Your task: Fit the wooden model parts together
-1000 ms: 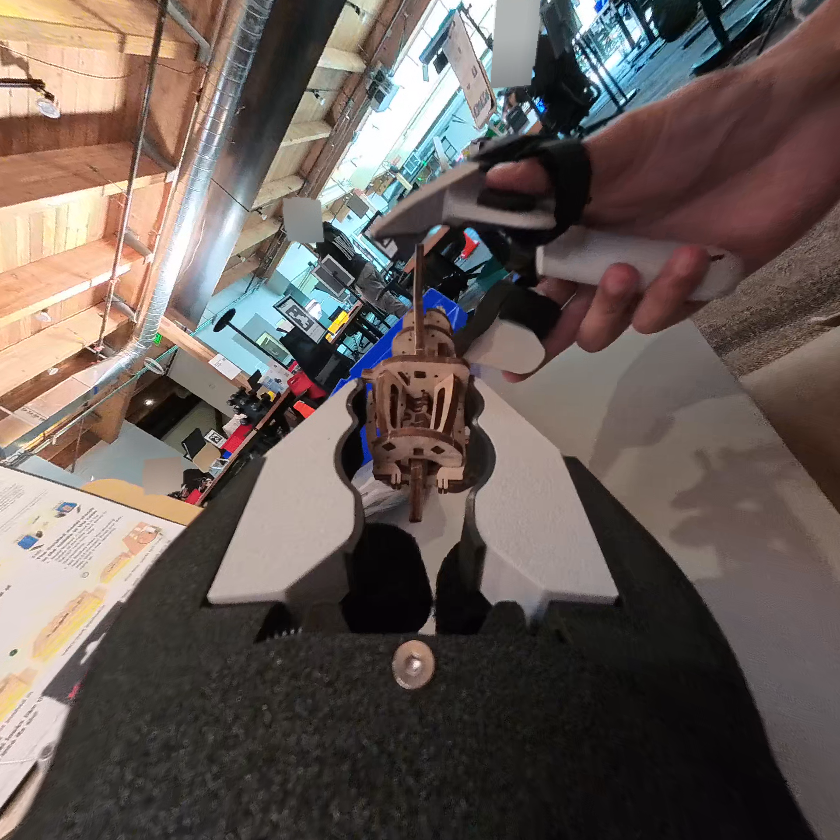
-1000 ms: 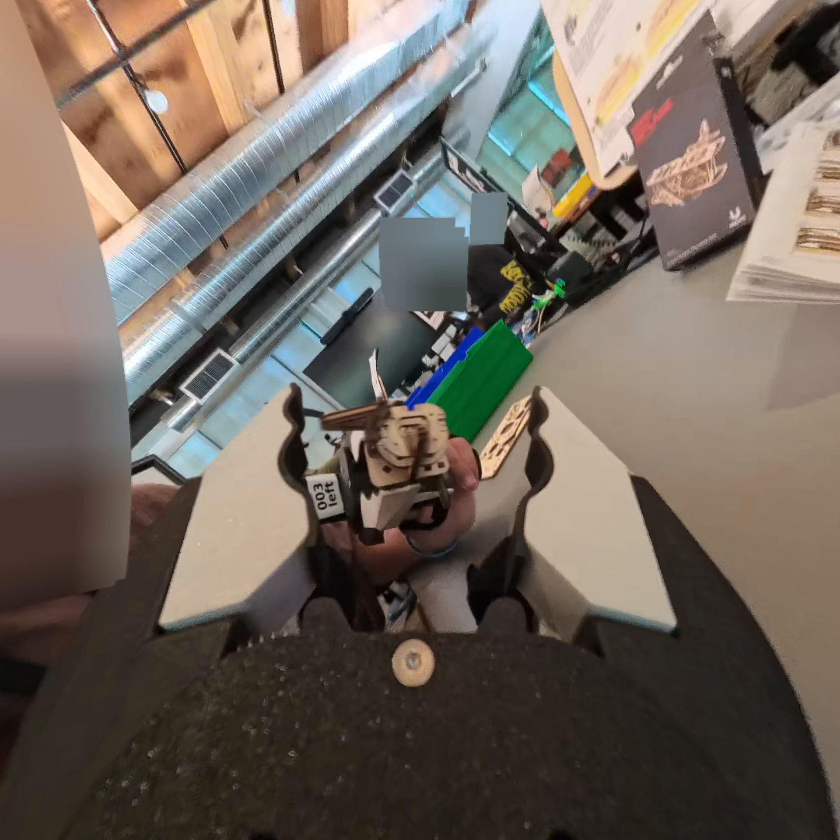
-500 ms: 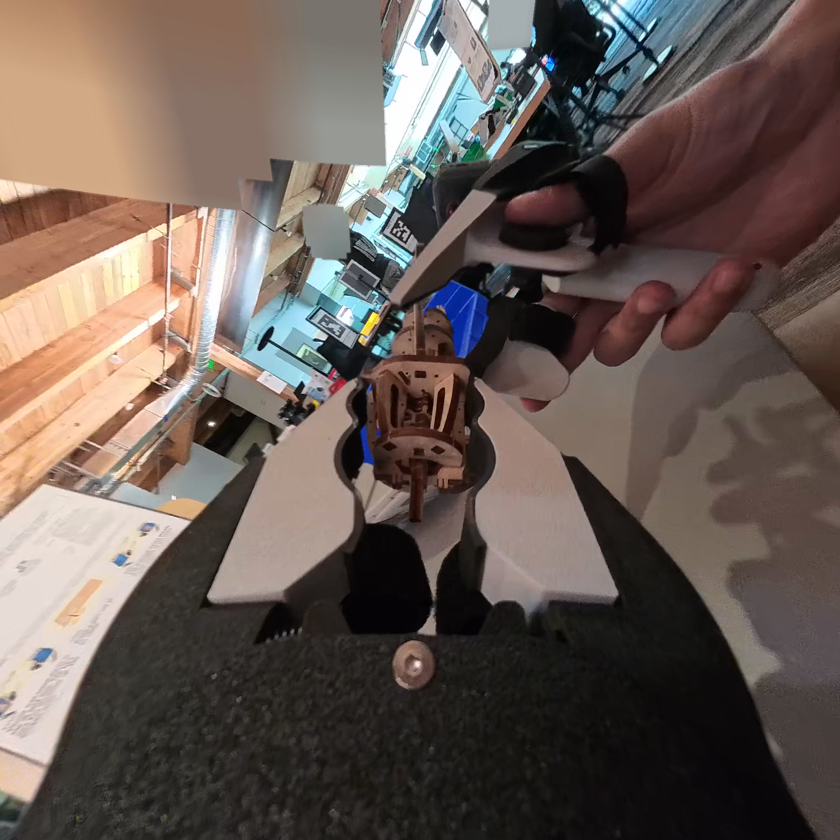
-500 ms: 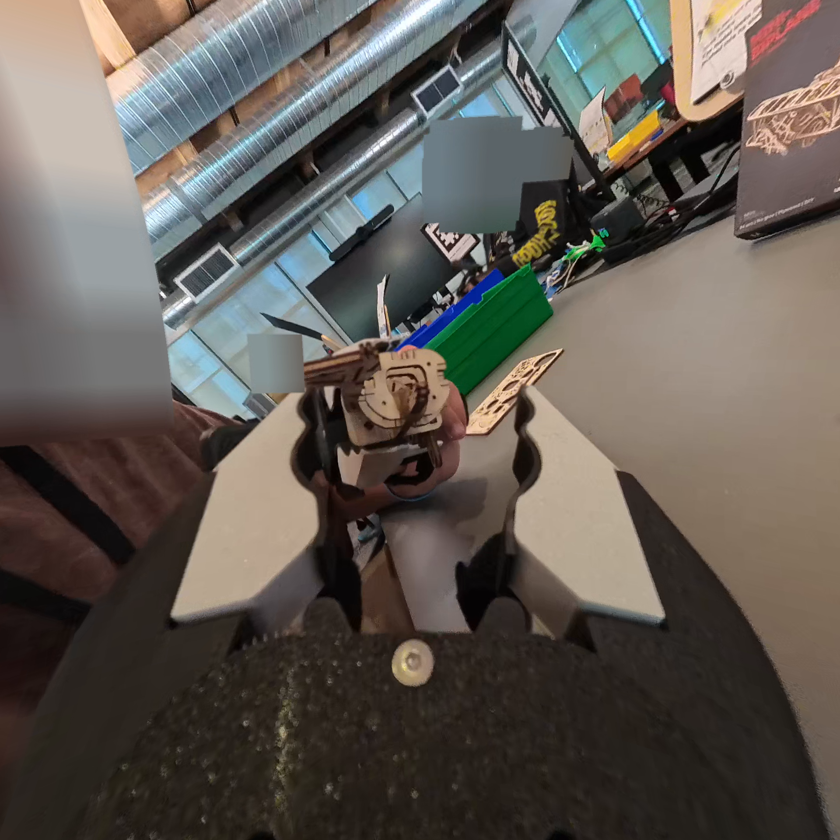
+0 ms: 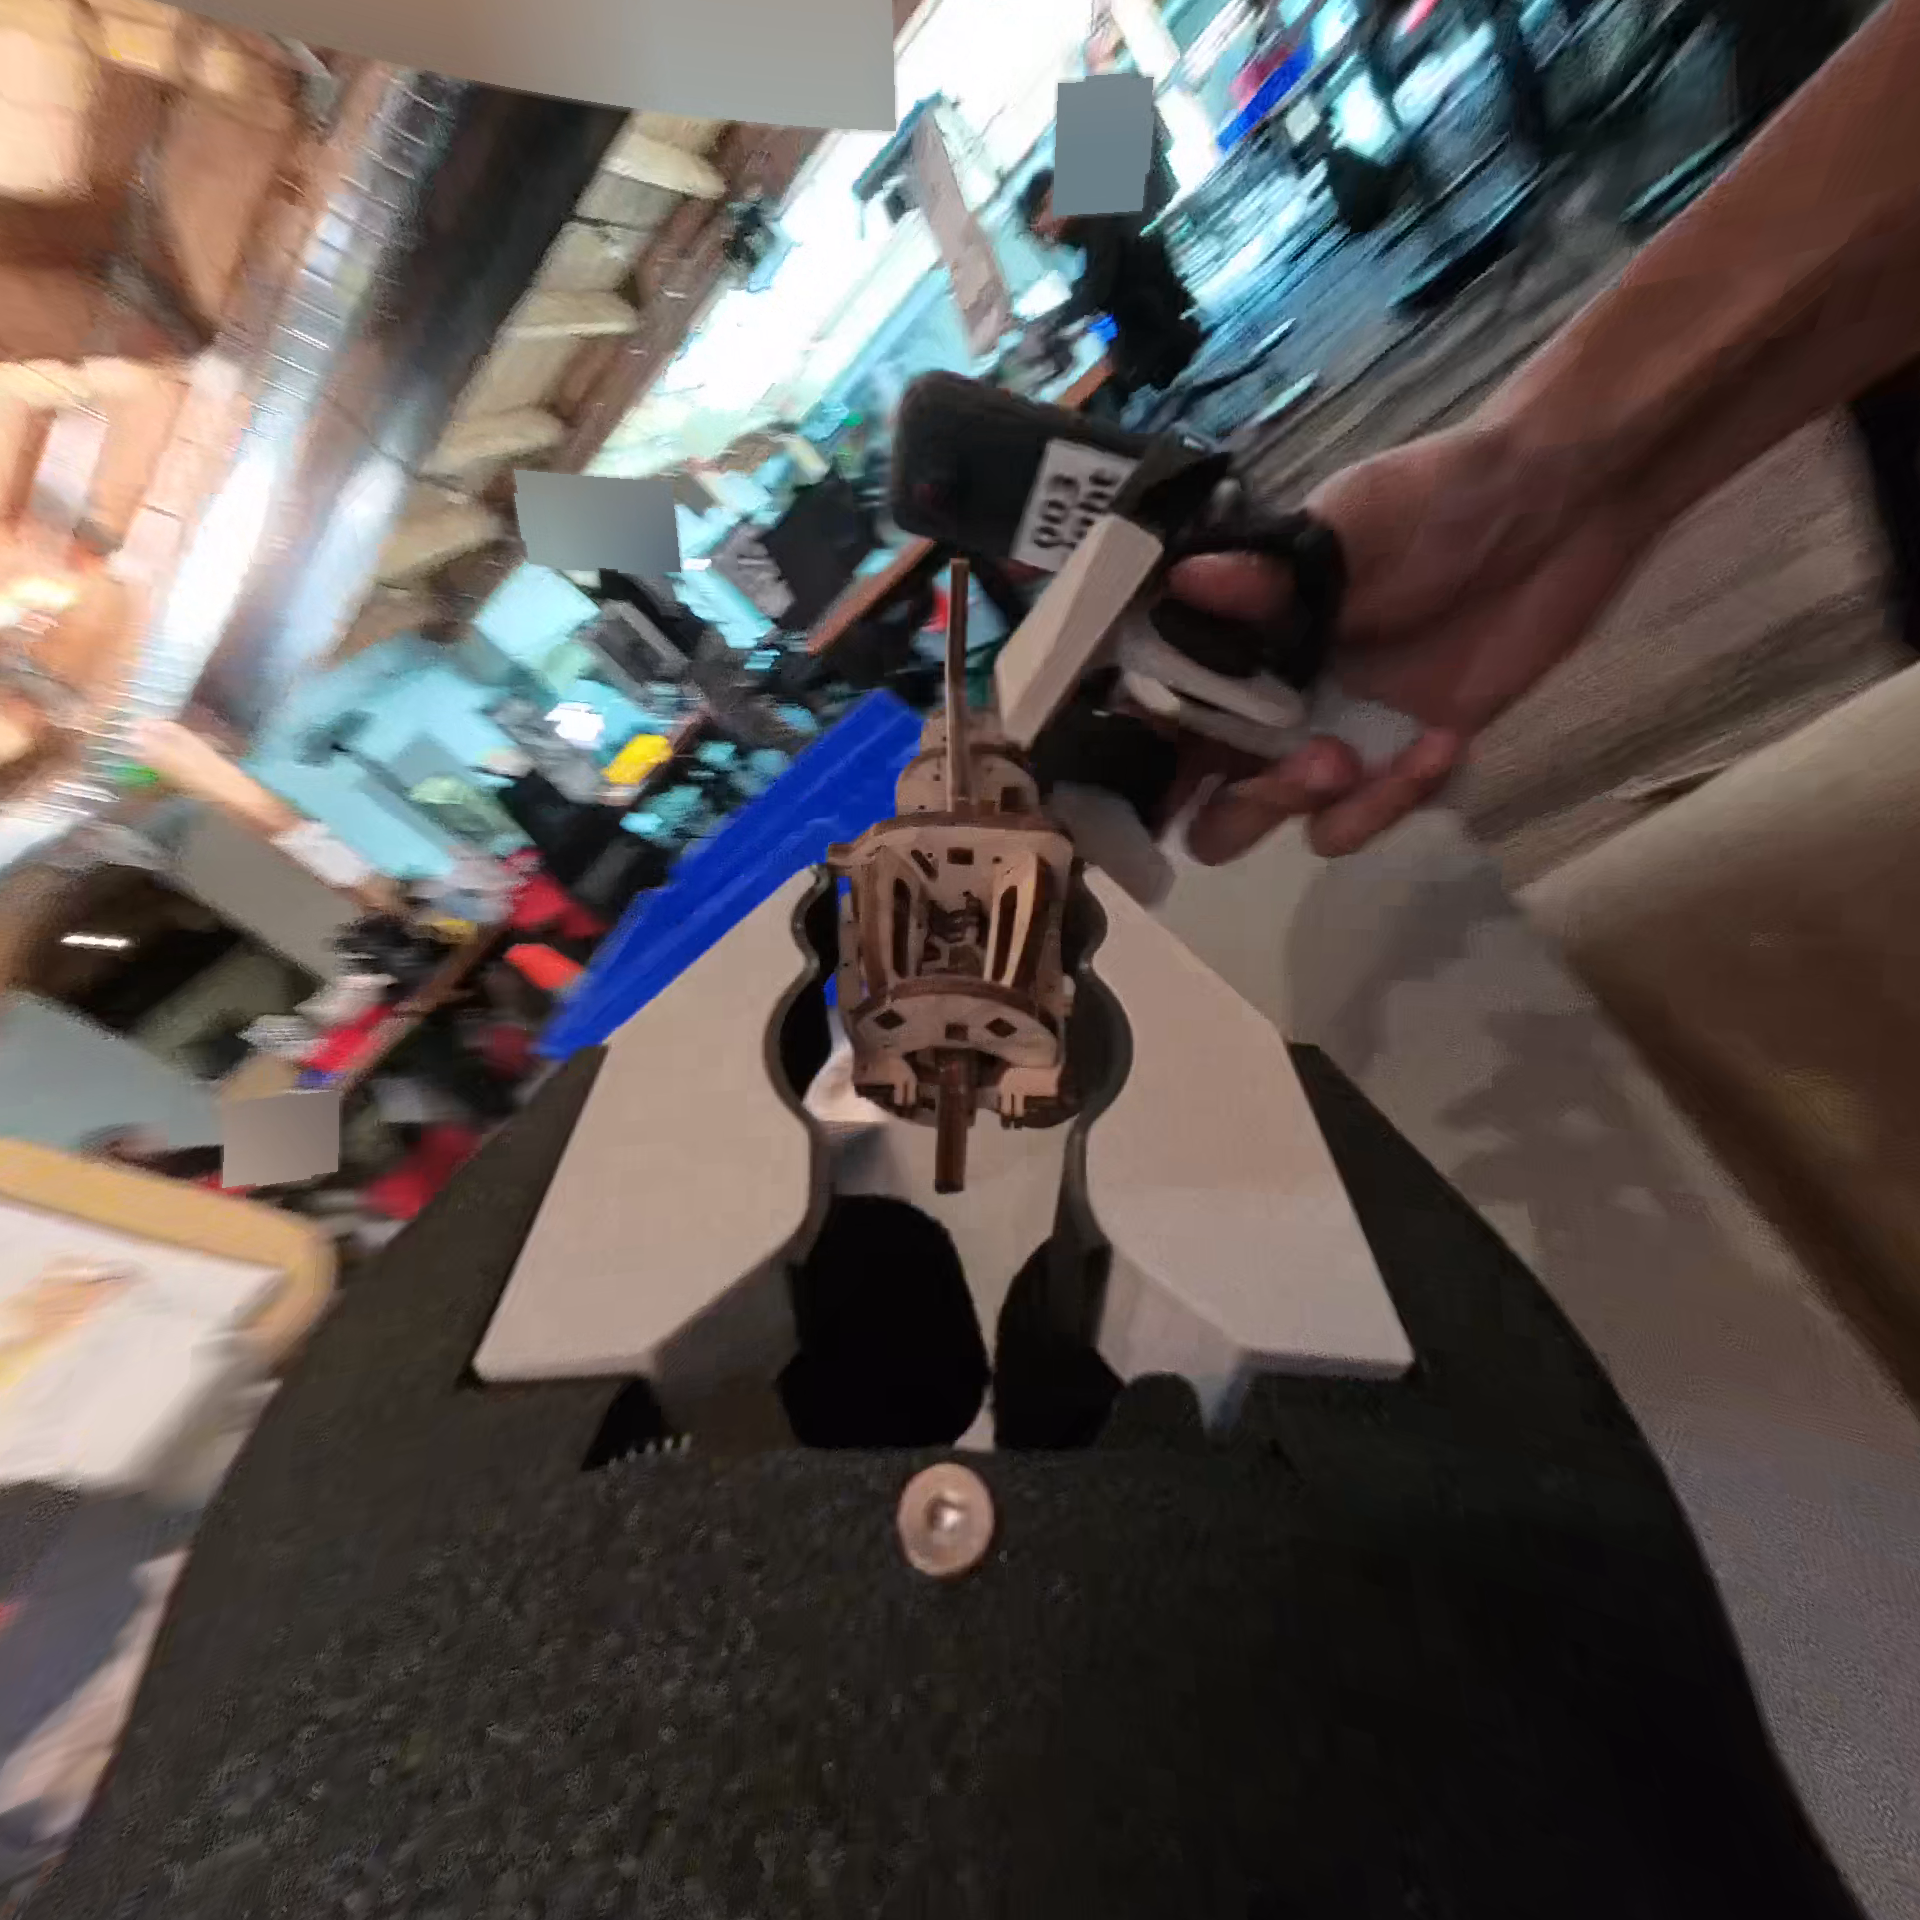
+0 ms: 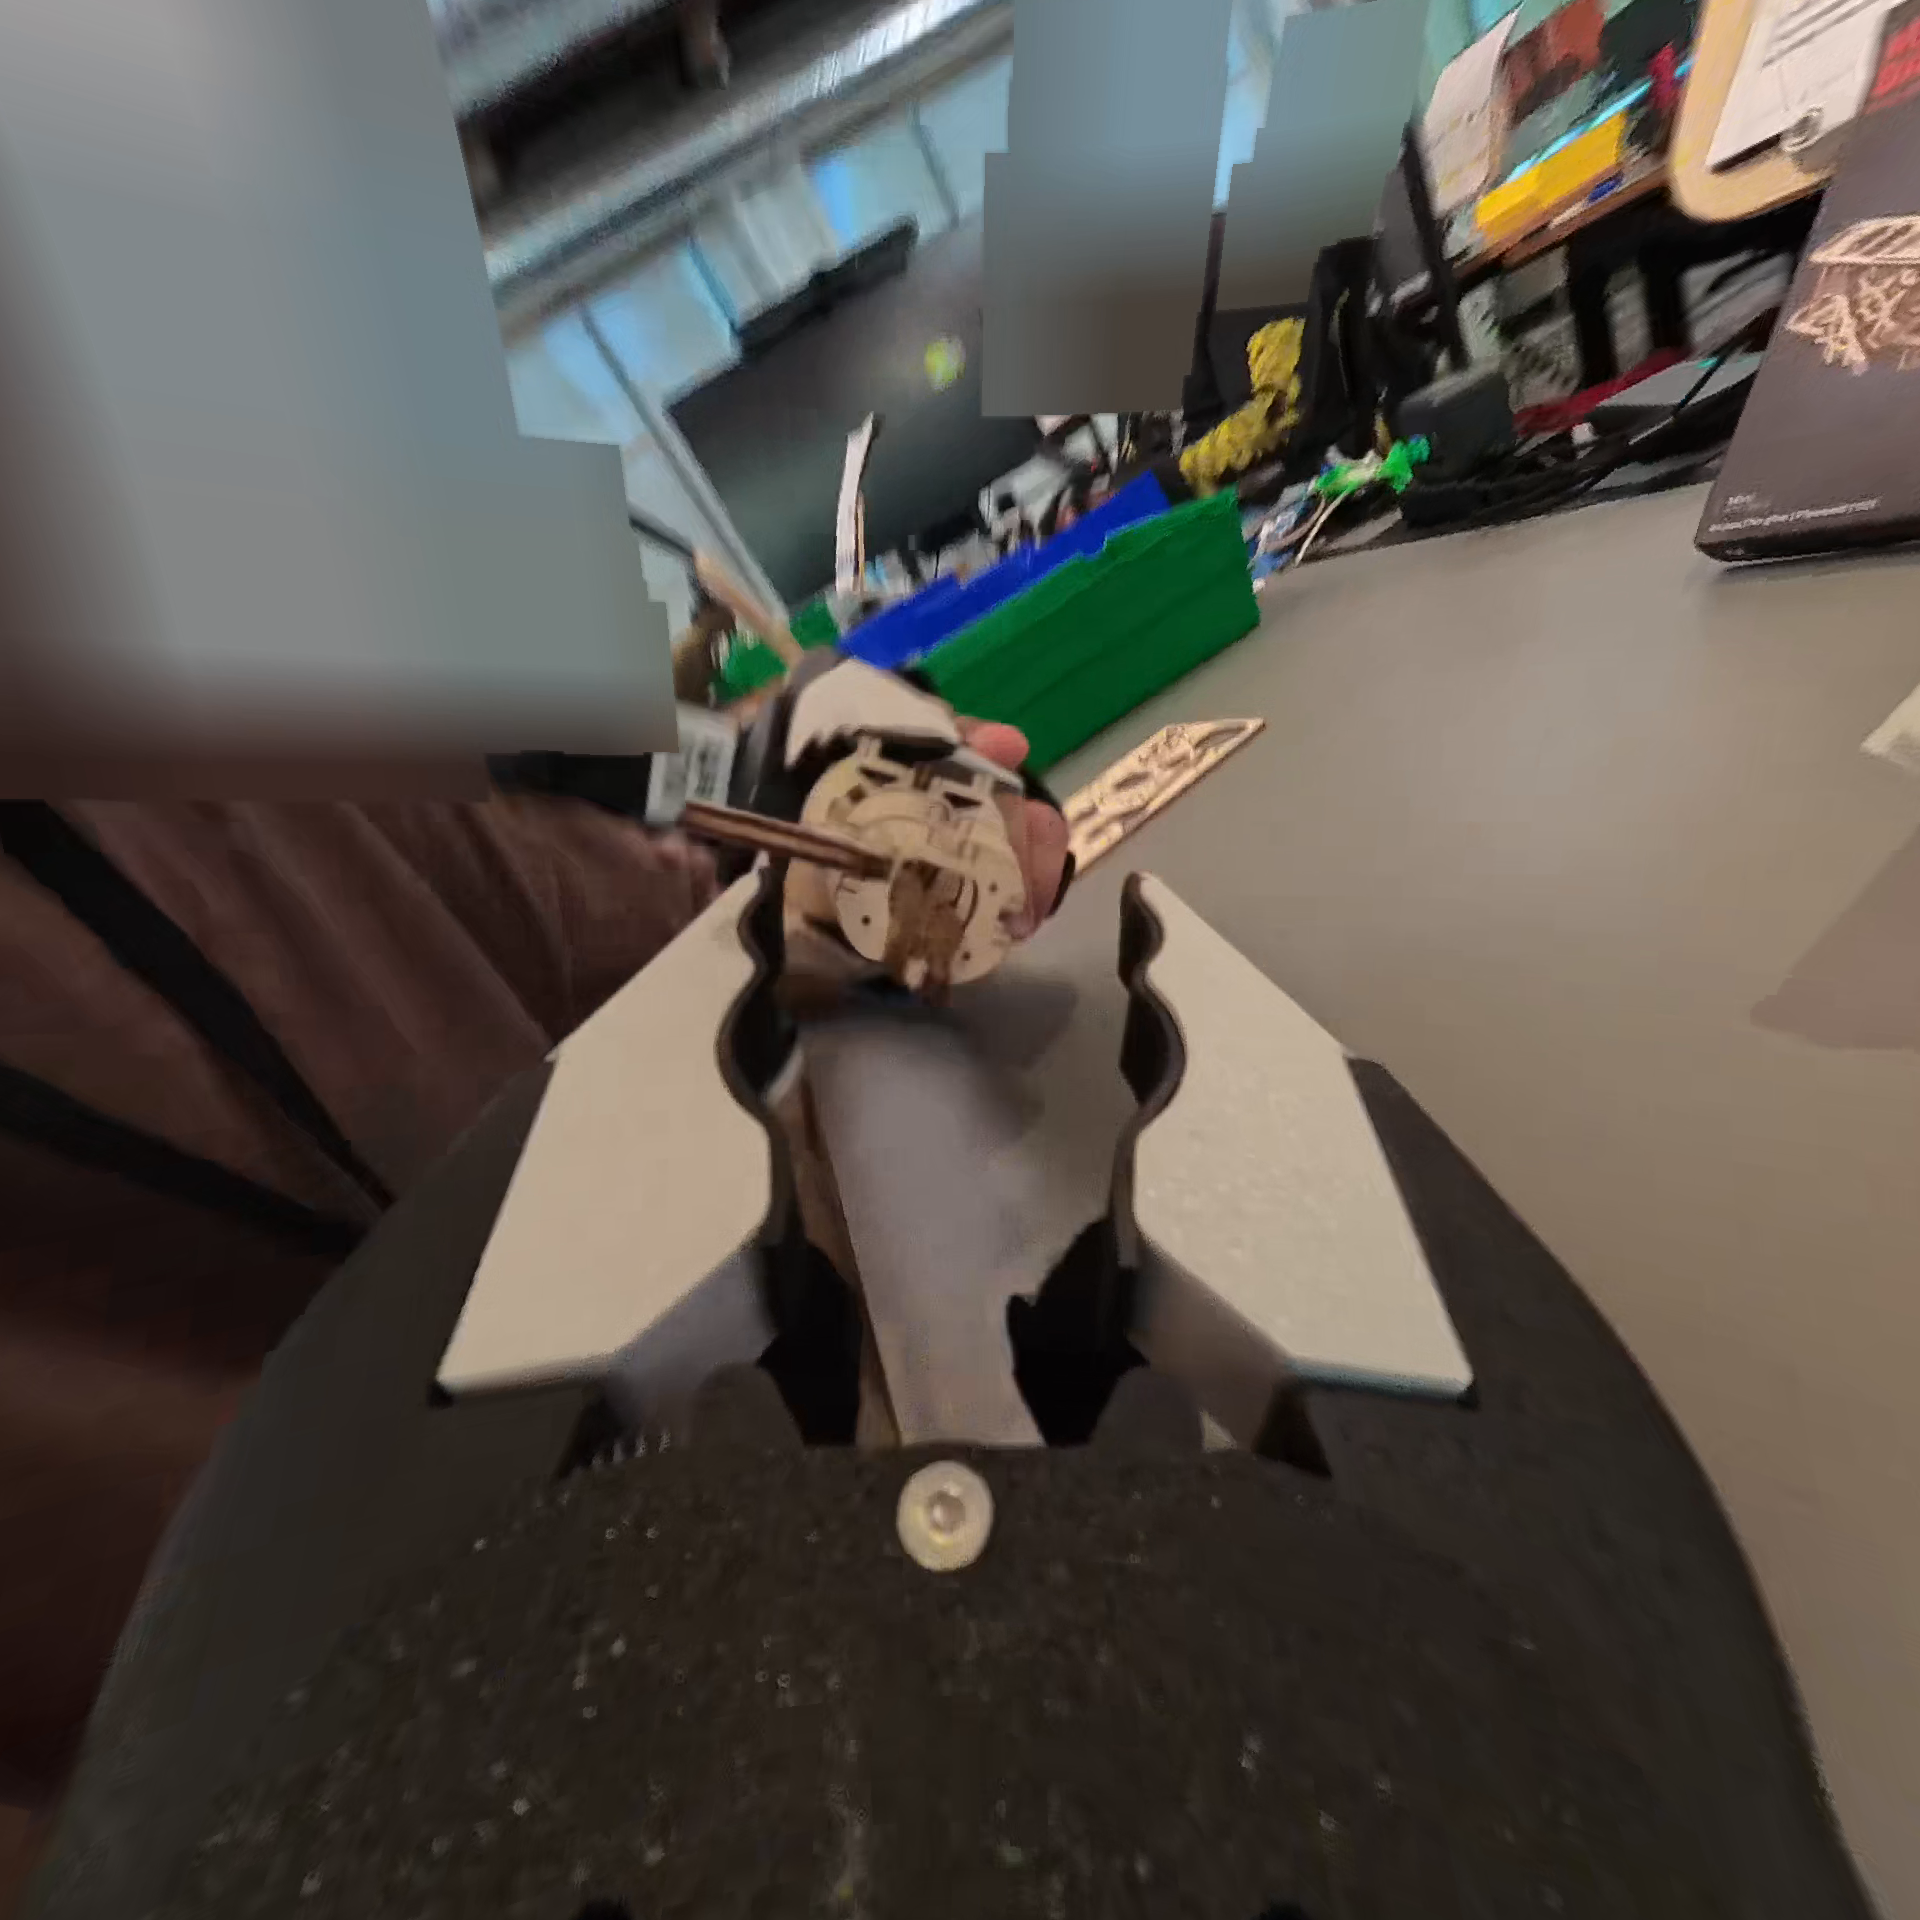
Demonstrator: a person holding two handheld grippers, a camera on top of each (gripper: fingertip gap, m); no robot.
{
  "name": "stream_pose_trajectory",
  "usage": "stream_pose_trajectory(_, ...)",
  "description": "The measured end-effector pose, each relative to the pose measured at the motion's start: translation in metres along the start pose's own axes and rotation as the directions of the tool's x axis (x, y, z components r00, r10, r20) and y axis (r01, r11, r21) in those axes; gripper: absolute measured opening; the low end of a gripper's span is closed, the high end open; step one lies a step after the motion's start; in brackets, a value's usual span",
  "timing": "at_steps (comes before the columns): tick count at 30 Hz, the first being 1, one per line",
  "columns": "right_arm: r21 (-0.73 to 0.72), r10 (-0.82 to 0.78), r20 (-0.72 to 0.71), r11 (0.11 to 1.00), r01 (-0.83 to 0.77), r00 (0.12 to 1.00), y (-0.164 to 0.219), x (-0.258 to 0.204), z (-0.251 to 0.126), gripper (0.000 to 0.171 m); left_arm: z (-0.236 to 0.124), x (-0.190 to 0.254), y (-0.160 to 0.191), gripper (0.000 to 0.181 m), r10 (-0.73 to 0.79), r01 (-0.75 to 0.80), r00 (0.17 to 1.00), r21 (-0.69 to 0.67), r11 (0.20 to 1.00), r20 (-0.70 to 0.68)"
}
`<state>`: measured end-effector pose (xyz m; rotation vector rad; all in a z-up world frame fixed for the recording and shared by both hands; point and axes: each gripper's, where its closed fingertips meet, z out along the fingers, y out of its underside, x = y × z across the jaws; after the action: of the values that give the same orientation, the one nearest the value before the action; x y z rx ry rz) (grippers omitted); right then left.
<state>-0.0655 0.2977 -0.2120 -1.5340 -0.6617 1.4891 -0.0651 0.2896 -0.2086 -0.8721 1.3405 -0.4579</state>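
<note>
My left gripper [image 5: 951, 914] is shut on a small wooden model assembly [image 5: 956, 966], a cage-shaped barrel with a thin shaft [image 5: 954, 665] running through it and sticking out at both ends. My right gripper [image 6: 940, 904] is open and empty. In the right wrist view the same assembly [image 6: 914, 883] faces me end-on just beyond my fingertips, close to the left finger, with its shaft pointing left. In the left wrist view the right gripper [image 5: 1070, 634] shows held in a hand, just behind and right of the shaft's far end.
A grey table [image 6: 1507, 831] carries a flat wooden parts sheet [image 6: 1153, 779], a green bin [image 6: 1091, 623] and a blue bin [image 6: 997, 566] behind it, and a black box [image 6: 1818, 364] at far right. A printed sheet [image 5: 104, 1351] lies at left. A brown sleeve [image 6: 260, 987] fills the left.
Both cameras have swung down towards the table. The assembly has turned end-on and come nearer to the open right gripper. The left gripper still holds it.
</note>
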Motion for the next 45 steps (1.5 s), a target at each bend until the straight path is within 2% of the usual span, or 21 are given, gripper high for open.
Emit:
stream_pose_trajectory(2,-0.139,-0.108,-0.013,0.985,0.105,0.994,0.004,0.004,-0.018,0.069,-0.001,0.009,0.005,0.04,-0.179,0.182,0.969,0.004,0.983,-0.169)
stream_pose_trajectory(4,-0.227,-0.182,0.016,0.957,0.181,0.983,0.006,0.001,-0.028,0.069,-0.003,0.012,0.003,0.04,-0.304,0.328,0.91,0.042,0.944,-0.28)
stream_pose_trajectory(7,-0.288,-0.268,0.057,0.918,0.273,0.962,0.014,-0.006,-0.022,0.065,-0.003,0.02,0.011,0.04,-0.406,0.438,0.832,-0.004,0.899,-0.378)
stream_pose_trajectory(11,-0.354,-0.339,0.09,0.868,0.348,0.937,0.033,-0.014,-0.008,0.062,-0.002,0.031,0.015,0.04,-0.399,0.429,0.816,-0.025,0.903,-0.418)
stream_pose_trajectory(17,-0.37,-0.359,0.059,0.859,0.354,0.931,0.04,-0.008,-0.006,0.031,-0.002,0.035,0.015,0.04,-0.396,0.424,0.812,-0.035,0.905,-0.429)
stream_pose_trajectory(21,-0.385,-0.396,0.015,0.845,0.37,0.918,0.039,-0.002,-0.009,0.031,0.0,0.034,0.02,0.04,-0.427,0.44,0.8,-0.071,0.895,-0.423)
stream_pose_trajectory(25,-0.369,-0.384,-0.001,0.858,0.357,0.923,0.038,0.0,-0.012,0.033,0.0,0.033,0.023,0.04,-0.399,0.406,0.821,-0.074,0.911,-0.408)
stream_pose_trajectory(29,-0.358,-0.325,0.053,0.877,0.322,0.944,0.042,-0.007,-0.013,0.039,-0.001,0.04,0.022,0.04,-0.279,0.28,0.872,-0.057,0.958,-0.402)
stream_pose_trajectory(31,-0.346,-0.364,0.106,0.859,0.378,0.925,0.044,-0.017,-0.012,0.047,-0.004,0.046,0.015,0.039,-0.307,0.318,0.838,-0.052,0.947,-0.45)
stream_pose_trajectory(33,-0.377,-0.417,0.127,0.819,0.432,0.9,0.049,-0.021,-0.012,0.041,-0.006,0.048,0.012,0.04,-0.379,0.403,0.783,-0.063,0.913,-0.492)
stream_pose_trajectory(37,-0.421,-0.416,0.159,0.792,0.442,0.896,0.06,-0.024,-0.01,0.039,-0.01,0.048,0.005,0.04,-0.475,0.533,0.678,-0.071,0.843,-0.561)
stream_pose_trajectory(45,-0.443,-0.467,0.089,0.772,0.455,0.88,0.059,-0.014,-0.011,0.031,-0.007,0.048,0.012,0.04,-0.45,0.484,0.717,-0.084,0.871,-0.532)
